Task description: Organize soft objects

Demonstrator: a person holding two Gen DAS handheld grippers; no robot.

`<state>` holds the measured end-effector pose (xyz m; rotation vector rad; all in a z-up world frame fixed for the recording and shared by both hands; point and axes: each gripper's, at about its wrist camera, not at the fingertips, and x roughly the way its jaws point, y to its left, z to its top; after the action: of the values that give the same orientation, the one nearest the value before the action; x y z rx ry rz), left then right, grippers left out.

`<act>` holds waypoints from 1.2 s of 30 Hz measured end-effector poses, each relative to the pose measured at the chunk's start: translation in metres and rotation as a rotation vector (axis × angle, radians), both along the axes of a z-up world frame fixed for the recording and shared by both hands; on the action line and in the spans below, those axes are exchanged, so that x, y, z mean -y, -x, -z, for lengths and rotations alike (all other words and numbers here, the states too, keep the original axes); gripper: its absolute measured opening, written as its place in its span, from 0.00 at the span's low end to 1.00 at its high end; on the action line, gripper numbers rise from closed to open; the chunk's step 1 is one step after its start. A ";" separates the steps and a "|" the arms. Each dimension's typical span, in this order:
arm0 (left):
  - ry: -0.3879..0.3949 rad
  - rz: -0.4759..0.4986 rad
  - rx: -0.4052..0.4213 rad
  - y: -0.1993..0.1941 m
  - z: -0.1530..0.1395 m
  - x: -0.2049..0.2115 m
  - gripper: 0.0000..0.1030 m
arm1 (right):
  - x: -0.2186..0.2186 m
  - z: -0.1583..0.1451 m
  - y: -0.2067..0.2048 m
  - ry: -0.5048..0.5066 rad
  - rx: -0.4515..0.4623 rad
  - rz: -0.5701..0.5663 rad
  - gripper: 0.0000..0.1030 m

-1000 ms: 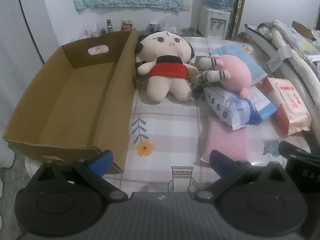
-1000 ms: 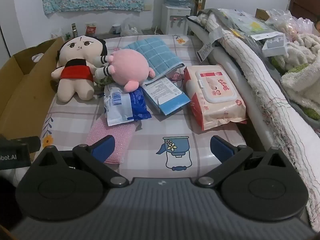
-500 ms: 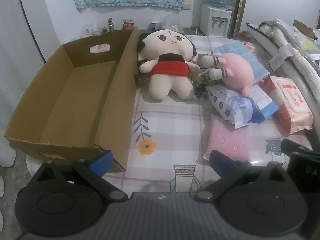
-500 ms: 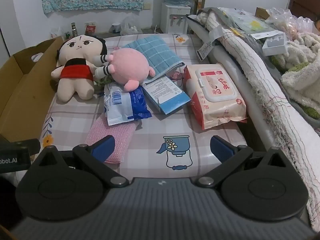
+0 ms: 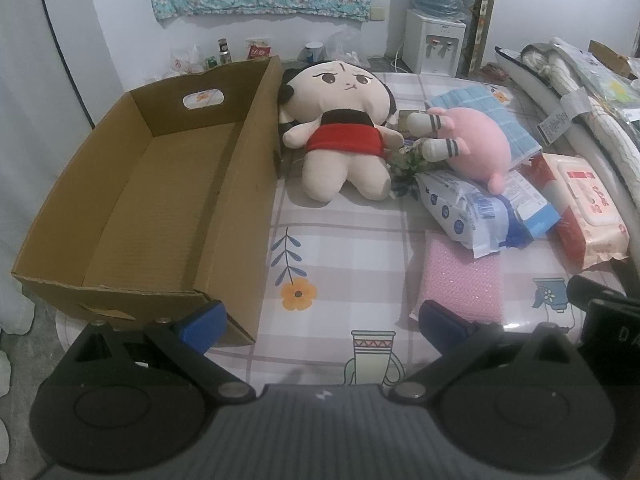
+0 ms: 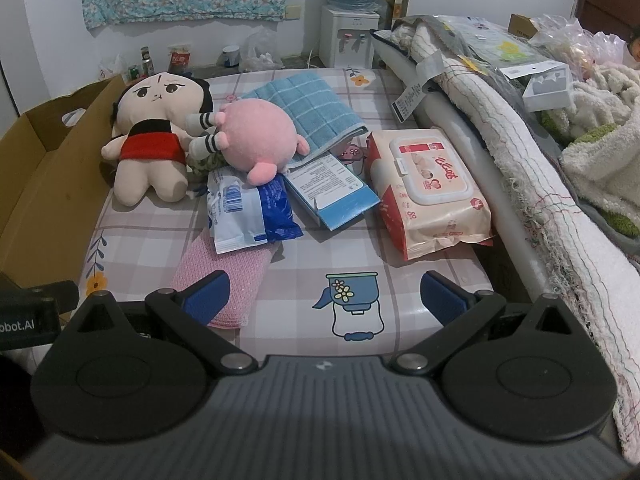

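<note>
An empty cardboard box [image 5: 168, 200] sits on the left of the table. Right beside it lies a cream doll in a red dress [image 5: 344, 140] [image 6: 154, 140]. A pink round plush [image 5: 474, 146] [image 6: 256, 132] rests on a blue checked towel [image 6: 316, 108] and a blue-white wipes pack [image 5: 464, 208] [image 6: 248, 208]. A pink sponge cloth [image 5: 460, 284] [image 6: 224, 268] lies nearest me. My left gripper [image 5: 320, 320] is open over the table's near edge, holding nothing. My right gripper [image 6: 324, 294] is open too, its left finger [image 6: 206, 294] over the pink cloth.
A pink-white wet-wipes pack [image 6: 430, 188] and a blue-white flat box [image 6: 332, 192] lie at the right. A rolled mattress and bedding [image 6: 500, 128] border the table's right side. A water dispenser [image 6: 348, 32] and small bottles stand by the far wall.
Both grippers have drifted slightly; the left wrist view shifted a little so the box and toys sit somewhat lower. No object moved, and both stay open.
</note>
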<state>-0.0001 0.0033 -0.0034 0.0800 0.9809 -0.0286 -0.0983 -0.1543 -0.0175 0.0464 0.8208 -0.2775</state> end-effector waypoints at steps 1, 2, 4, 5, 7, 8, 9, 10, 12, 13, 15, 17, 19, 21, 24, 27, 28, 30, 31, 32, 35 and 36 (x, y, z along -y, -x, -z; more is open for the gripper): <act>0.000 0.000 0.000 0.000 0.000 0.000 1.00 | 0.000 0.000 0.000 -0.001 -0.001 0.000 0.99; -0.001 -0.001 0.000 0.000 0.000 0.000 1.00 | 0.000 -0.001 0.001 -0.001 0.000 -0.001 0.99; -0.002 -0.001 0.001 0.000 0.000 0.000 1.00 | 0.000 -0.001 0.000 -0.001 0.000 0.000 0.99; -0.001 -0.001 0.000 0.000 0.000 0.000 1.00 | 0.000 0.000 0.000 -0.001 0.000 0.000 0.99; -0.001 -0.001 0.001 0.000 0.000 0.000 1.00 | 0.000 -0.001 0.000 -0.001 0.001 0.000 0.99; -0.001 0.000 0.000 0.000 0.000 0.000 1.00 | 0.000 0.000 0.000 -0.001 0.002 -0.001 0.99; -0.001 0.000 0.000 0.000 0.000 0.000 1.00 | 0.001 -0.001 0.001 -0.001 0.001 -0.001 0.99; -0.001 0.000 0.000 0.000 0.000 0.000 1.00 | 0.000 0.000 0.001 -0.001 0.002 -0.001 0.99; -0.002 0.000 0.000 0.000 0.000 0.000 1.00 | 0.001 0.001 0.001 -0.001 0.003 -0.003 0.99; -0.002 0.001 0.000 0.000 0.000 0.000 1.00 | 0.001 0.001 0.000 -0.001 0.002 -0.003 0.99; -0.002 0.000 0.002 0.000 0.000 0.000 1.00 | 0.000 -0.006 -0.001 0.000 0.003 -0.002 0.99; -0.001 -0.001 0.000 0.000 0.000 0.000 1.00 | -0.001 -0.005 -0.001 0.000 0.003 -0.001 0.99; -0.002 -0.001 0.000 0.000 0.000 0.001 1.00 | -0.002 -0.006 -0.002 0.001 0.003 -0.002 0.99; -0.002 0.000 0.000 0.000 0.000 0.001 1.00 | -0.002 -0.006 -0.002 0.001 0.003 -0.002 0.99; -0.002 0.001 -0.001 0.001 -0.002 0.000 1.00 | -0.002 -0.006 -0.003 0.001 0.004 -0.001 0.99; -0.002 0.000 -0.002 0.000 -0.002 0.000 1.00 | -0.002 -0.006 -0.003 -0.001 0.002 -0.001 0.99; -0.002 0.000 -0.003 0.000 -0.002 0.000 1.00 | -0.002 -0.005 -0.002 0.000 0.003 -0.002 0.99; -0.002 0.000 -0.003 0.000 -0.002 -0.001 1.00 | -0.003 -0.006 -0.003 0.002 0.002 -0.001 0.99; -0.003 0.000 -0.003 0.000 -0.002 -0.001 1.00 | -0.002 -0.005 -0.002 0.000 0.003 -0.001 0.99; -0.002 0.000 -0.003 0.000 -0.002 0.000 1.00 | -0.002 -0.005 -0.002 -0.001 0.002 -0.001 0.99; -0.003 0.001 -0.002 0.000 -0.002 0.000 1.00 | -0.002 -0.005 -0.002 0.000 0.001 0.000 0.99; -0.003 0.001 -0.002 0.000 -0.002 0.000 1.00 | -0.002 -0.007 -0.003 -0.001 0.001 0.001 0.99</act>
<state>-0.0005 0.0038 -0.0012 0.0832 0.9834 -0.0283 -0.0952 -0.1519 -0.0109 0.0477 0.8196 -0.2779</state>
